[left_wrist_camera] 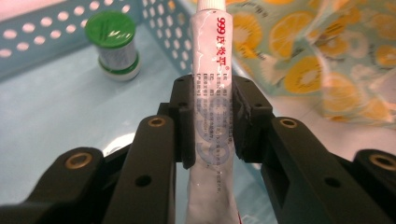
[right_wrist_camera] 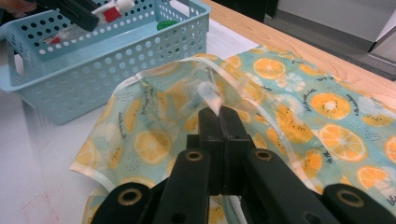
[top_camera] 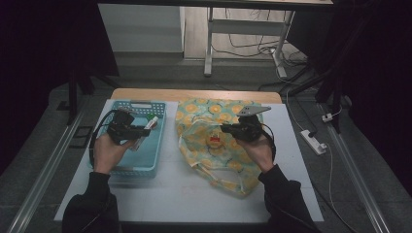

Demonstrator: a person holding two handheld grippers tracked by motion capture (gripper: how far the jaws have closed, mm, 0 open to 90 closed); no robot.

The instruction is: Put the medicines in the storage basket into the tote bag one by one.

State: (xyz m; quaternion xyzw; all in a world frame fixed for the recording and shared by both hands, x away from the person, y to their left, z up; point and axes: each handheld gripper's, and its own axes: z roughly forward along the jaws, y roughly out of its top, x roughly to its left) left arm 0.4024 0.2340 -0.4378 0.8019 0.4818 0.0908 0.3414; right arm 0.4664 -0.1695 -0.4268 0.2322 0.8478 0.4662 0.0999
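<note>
White ointment tube with red print [left_wrist_camera: 211, 107] sits above the perforated light-blue plastic basket [left_wrist_camera: 42, 32], long axis along the left gripper [left_wrist_camera: 212, 116], cap end pointing away from the hand toward the bag. Jaws clamp it mid-body. Right gripper [right_wrist_camera: 219, 126] is fully closed, pinching the rim of the orange-slice-print fabric bag [right_wrist_camera: 289, 116] beside the basket.

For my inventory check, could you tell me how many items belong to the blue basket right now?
2: the tube, clamped in the left gripper above the basket; the green-capped bottle standing inside. Others may be hidden.
</note>
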